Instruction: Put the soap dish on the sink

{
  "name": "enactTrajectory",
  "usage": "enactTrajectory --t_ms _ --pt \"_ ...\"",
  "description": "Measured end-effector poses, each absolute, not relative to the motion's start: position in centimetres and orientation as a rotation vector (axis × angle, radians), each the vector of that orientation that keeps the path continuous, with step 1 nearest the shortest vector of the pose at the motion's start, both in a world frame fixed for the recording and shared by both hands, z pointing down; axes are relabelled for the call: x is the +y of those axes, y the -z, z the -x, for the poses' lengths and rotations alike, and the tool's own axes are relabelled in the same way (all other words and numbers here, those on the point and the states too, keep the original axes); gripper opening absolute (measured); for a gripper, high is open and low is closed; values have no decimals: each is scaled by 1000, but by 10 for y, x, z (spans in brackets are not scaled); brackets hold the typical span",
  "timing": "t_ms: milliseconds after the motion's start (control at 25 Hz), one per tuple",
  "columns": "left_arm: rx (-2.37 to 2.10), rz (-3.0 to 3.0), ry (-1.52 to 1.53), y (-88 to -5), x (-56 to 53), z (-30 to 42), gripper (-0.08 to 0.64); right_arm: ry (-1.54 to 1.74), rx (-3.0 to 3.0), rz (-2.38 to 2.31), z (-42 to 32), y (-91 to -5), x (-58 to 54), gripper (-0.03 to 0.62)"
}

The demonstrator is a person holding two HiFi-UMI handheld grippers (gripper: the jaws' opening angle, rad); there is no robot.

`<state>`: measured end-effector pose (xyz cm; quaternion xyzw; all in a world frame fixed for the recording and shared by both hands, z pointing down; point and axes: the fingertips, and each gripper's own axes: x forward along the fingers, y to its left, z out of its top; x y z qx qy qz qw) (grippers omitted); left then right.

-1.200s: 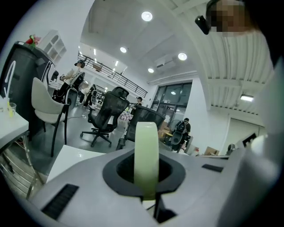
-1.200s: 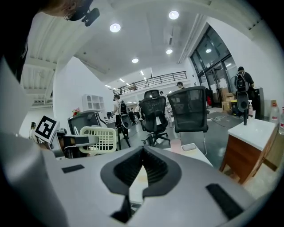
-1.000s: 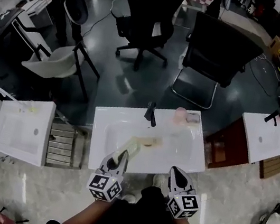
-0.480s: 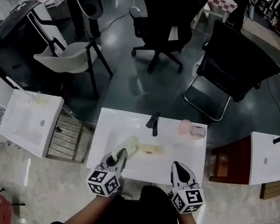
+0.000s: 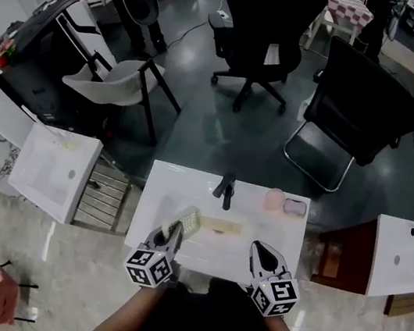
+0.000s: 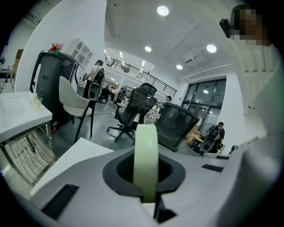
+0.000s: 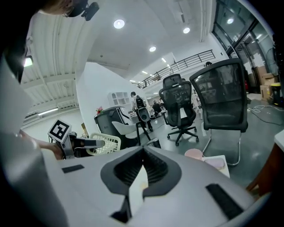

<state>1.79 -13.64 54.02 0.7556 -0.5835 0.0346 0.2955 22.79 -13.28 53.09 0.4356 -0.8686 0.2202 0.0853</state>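
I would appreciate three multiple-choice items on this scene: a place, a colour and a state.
1. Where does the pink cup stand? A. in the basin. B. on the sink's back rim, right of the faucet. C. on the floor.
2. What colour is the soap dish? A. pale green. B. red. C. black.
3. How is the left gripper? A. open and empty. B. shut on the faucet. C. shut on the soap dish.
Answers: 1 B, the head view shows it on the rim beside the faucet; 2 A, it looks pale green in the left gripper view; 3 C, its jaws clamp the dish edge-on.
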Motion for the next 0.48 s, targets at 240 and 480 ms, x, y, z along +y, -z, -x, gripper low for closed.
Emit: enactTrajectory --t_ms 240,480 --pt "-1577 -1962 -123 -553 -140 -12 20 -706 -2572 -1267 -237 -549 -146 -2" --pt "-1540 -1947 -157 -578 -165 4 20 -712 -2548 -1251 -221 -558 -161 -2"
